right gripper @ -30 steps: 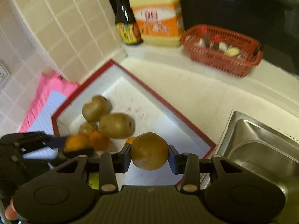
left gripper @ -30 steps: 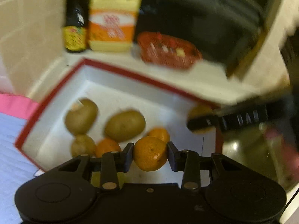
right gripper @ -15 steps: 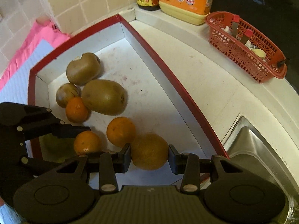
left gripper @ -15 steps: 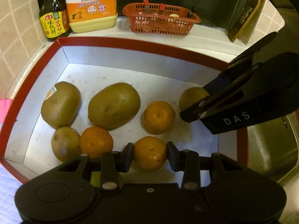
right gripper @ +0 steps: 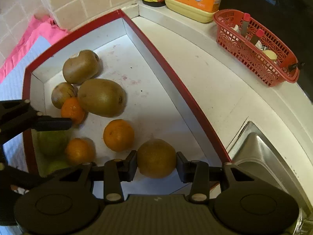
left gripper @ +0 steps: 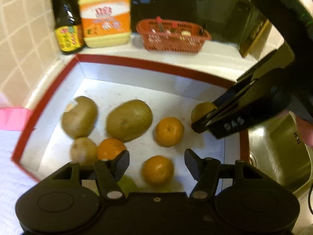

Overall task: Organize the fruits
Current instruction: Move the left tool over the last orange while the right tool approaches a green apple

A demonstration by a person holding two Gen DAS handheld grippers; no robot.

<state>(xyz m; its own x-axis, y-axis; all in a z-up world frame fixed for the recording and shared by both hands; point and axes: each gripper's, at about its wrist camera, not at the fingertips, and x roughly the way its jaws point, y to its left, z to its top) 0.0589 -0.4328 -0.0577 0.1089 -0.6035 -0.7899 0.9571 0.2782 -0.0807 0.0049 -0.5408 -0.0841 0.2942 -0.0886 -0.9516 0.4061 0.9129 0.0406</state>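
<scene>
Fruit sorting at the red-rimmed box (right gripper: 176, 82): one gripper spread, one loaded.

Left gripper (left gripper: 156, 164) stands wide apart over the near box floor, a mandarin (left gripper: 158, 170) lying loose between its fingers (touching neither). Right gripper (right gripper: 156, 163) is clamped on a round brownish-yellow fruit (right gripper: 156, 157) low over the box's near right corner. Two large kiwis (right gripper: 100, 97), a smaller brown fruit (right gripper: 62, 94) and further mandarins (right gripper: 118, 135) lie on the box floor. A red basket (right gripper: 254, 49) stands far right on the counter.

kiwis (right gripper: 100, 97) & oranges (right gripper: 118, 135) loose in box (right gripper: 168, 74)
</scene>
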